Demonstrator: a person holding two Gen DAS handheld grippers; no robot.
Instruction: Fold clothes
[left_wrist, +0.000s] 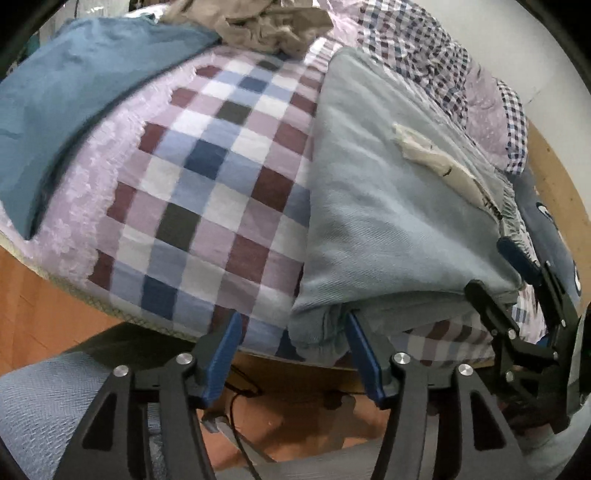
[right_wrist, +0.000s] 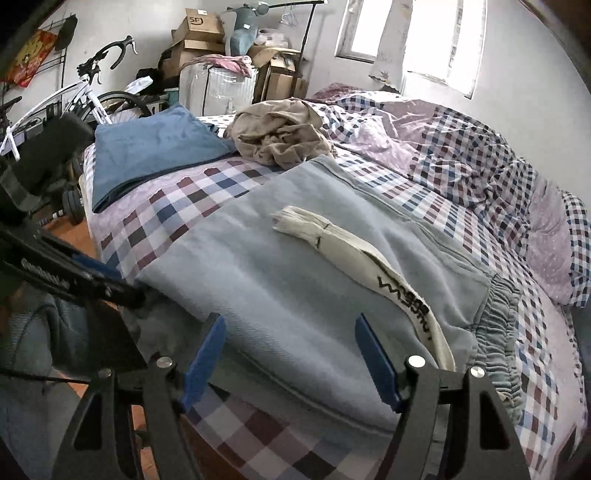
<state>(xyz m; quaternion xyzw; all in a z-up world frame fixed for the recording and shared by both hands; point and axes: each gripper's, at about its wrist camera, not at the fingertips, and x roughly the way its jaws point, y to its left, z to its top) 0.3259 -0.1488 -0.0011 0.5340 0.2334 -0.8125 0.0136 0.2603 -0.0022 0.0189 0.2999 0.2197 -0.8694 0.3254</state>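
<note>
Light grey-blue sweatpants lie folded flat on the checked bed, with a cream drawstring across them and the elastic waistband at the right. My right gripper is open at their near edge, the cloth lying between its blue pads without being pinched. My left gripper is open at the bed's edge, by the near left corner of the sweatpants. From the left wrist view, the right gripper straddles the garment's right edge. The left gripper shows at the left of the right wrist view.
A folded blue garment and a crumpled beige one lie at the far side of the bed. A rumpled checked quilt fills the right. Beyond the bed stand a bicycle and stacked boxes. Orange floor lies below.
</note>
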